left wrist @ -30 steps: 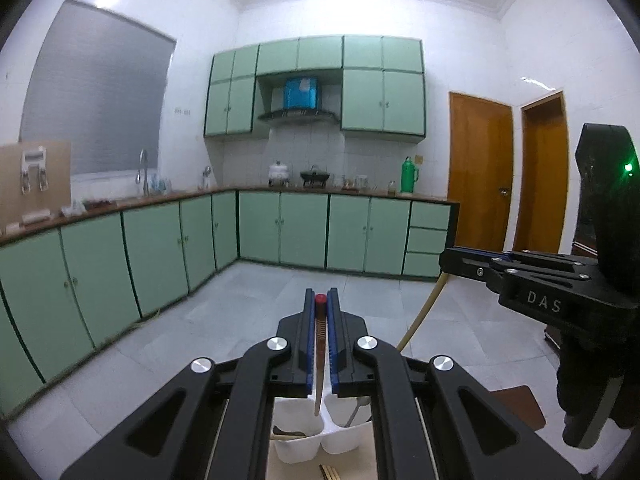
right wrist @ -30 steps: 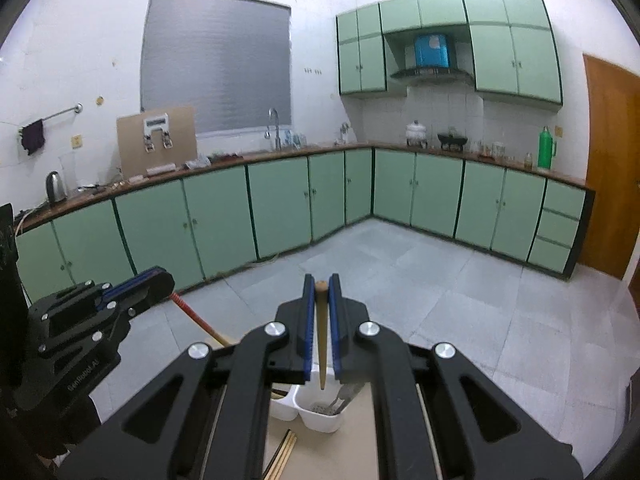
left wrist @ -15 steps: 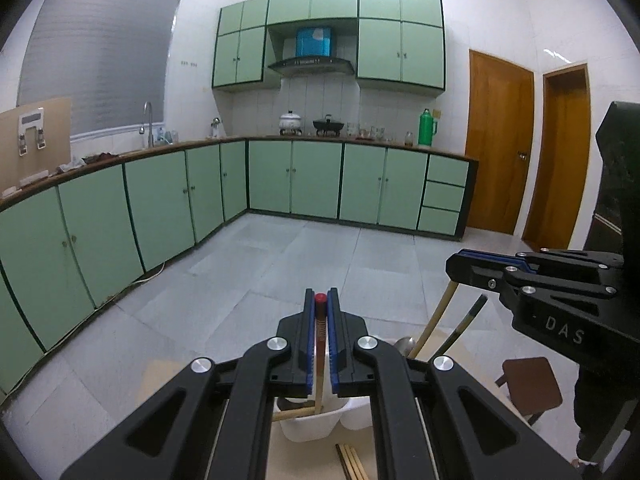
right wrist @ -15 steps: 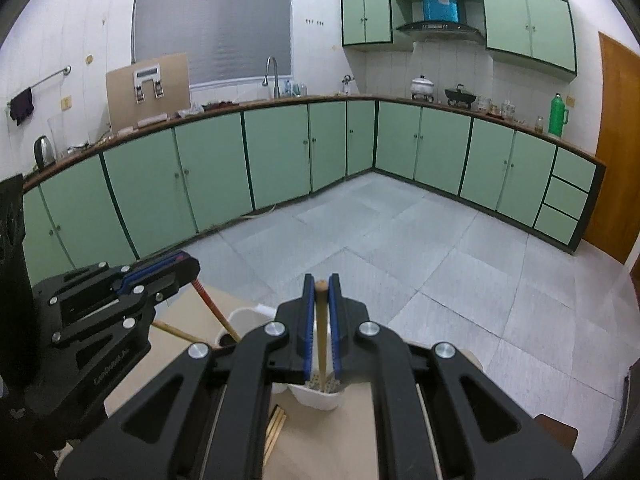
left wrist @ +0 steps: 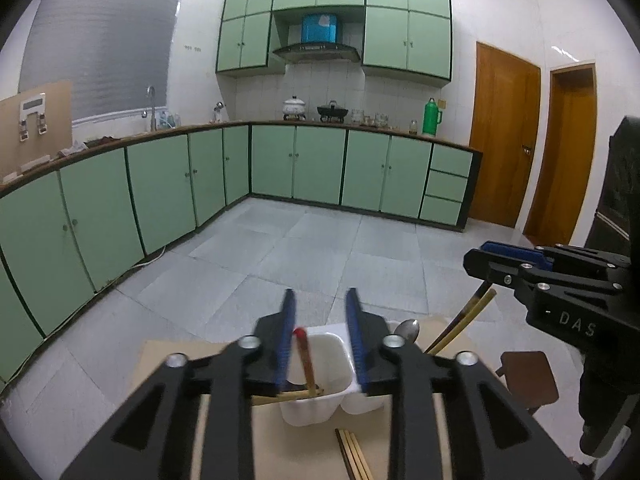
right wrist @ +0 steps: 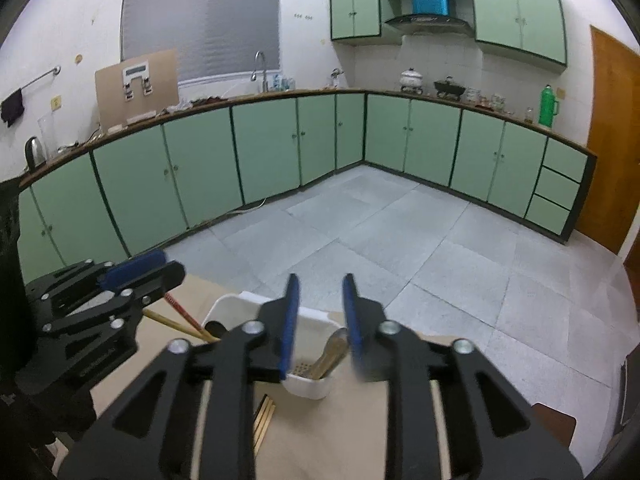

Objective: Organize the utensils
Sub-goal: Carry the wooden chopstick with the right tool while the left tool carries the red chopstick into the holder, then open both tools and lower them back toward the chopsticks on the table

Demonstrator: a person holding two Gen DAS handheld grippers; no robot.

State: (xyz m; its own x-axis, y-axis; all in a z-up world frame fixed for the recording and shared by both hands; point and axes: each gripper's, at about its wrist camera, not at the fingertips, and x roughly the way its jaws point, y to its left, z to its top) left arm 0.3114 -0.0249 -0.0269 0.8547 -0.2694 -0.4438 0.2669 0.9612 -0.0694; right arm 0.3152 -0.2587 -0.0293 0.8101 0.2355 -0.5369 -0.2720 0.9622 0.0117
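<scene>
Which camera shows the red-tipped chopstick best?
The left wrist view: the red-tipped chopstick stands between the opening left tongs, dropping into the white holder. The right wrist view shows only a short stretch of it beside the left tongs.

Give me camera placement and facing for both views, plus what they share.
Left wrist: sits on the left gripper, looks along its opening jaws, red-tipped chopstick loose between them over the white caddy; right gripper at right edge.
Right wrist: sits on the right gripper, jaws opening, nothing between; faces the caddy and spoon; left gripper at left.
Shared: caddy, loose chopsticks, green cabinets.
</scene>
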